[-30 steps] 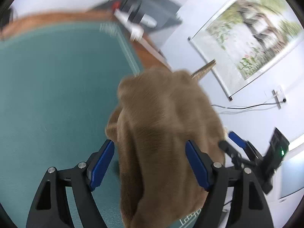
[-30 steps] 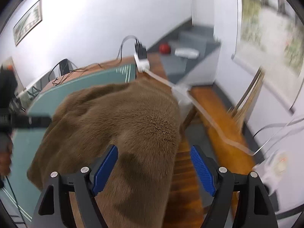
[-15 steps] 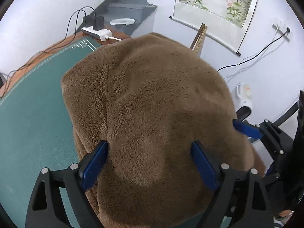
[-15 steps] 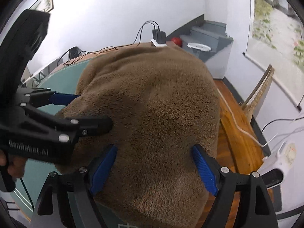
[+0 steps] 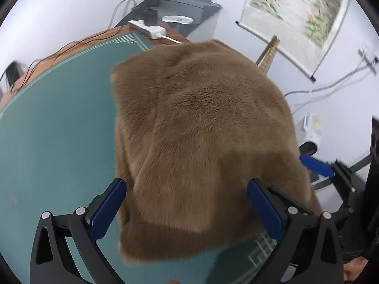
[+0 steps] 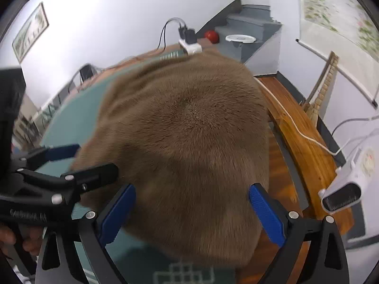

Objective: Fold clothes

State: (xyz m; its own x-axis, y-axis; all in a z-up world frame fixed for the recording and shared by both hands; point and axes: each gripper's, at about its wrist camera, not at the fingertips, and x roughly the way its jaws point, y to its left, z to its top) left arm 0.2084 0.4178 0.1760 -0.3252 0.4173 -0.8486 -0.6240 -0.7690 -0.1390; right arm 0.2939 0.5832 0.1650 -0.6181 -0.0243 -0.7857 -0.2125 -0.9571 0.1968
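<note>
Both claws spread wide; brown fleece (image 5: 203, 127) lengthwise ahead.

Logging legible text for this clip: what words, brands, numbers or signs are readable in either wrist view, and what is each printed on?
Nothing reads cleanly.
White lettering on the left gripper body, seen in the right wrist view: too blurred to read.
Framed wall picture: dark marks, possibly characters, too small to tell.
Hanging scroll: a painting, no readable text.
White appliance: a coloured label, too blurred.
Brown fleece garment and green mat: no text, only a line-pattern border.
</note>
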